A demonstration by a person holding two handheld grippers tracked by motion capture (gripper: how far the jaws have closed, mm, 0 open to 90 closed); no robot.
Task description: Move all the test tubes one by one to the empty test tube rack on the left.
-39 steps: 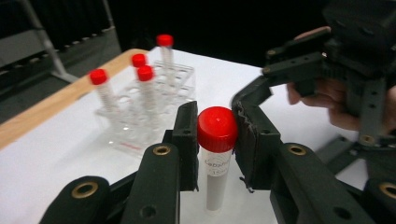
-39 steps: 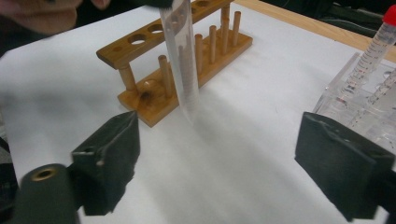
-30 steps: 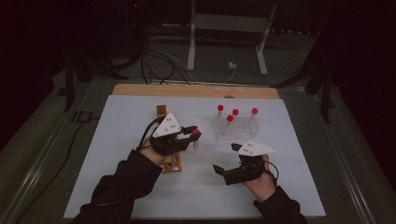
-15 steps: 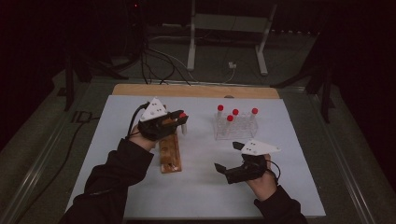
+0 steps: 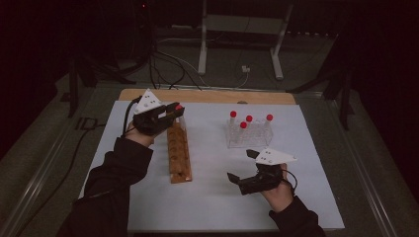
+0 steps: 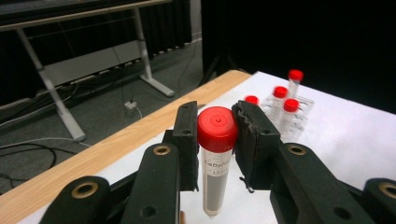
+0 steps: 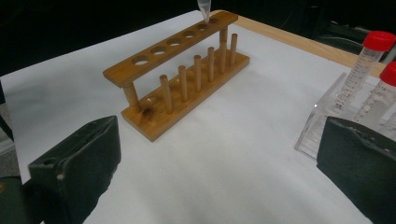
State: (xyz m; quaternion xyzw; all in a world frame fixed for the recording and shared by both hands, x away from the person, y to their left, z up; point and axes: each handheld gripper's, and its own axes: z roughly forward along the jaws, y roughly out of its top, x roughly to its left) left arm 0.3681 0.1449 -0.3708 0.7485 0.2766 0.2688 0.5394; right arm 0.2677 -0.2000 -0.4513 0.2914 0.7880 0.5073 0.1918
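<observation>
**Red-capped tube pinched over the far end of a wooden rack**

The left gripper holds a clear plastic tube upright, its two black fingers pinching it just below a smooth red screw cap. The tube is round, printed with small lettering, and narrows to a cone-shaped tip that hangs free beneath the fingers. In the right gripper view that tip hovers just above the far end hole of the wooden rack; I cannot tell whether it touches the wood.

The rack is pale brown wood: a flat top bar with a row of round holes, standing on short posts over a base board that carries a line of upright pegs. It lies lengthwise on a white paper-covered surface with a wooden edge at the back.

Further right stands a clear plastic holder with four more red-capped tubes, upright.

The right gripper rests near the front of the surface, its dark padded fingers spread wide apart, with nothing between them.
</observation>
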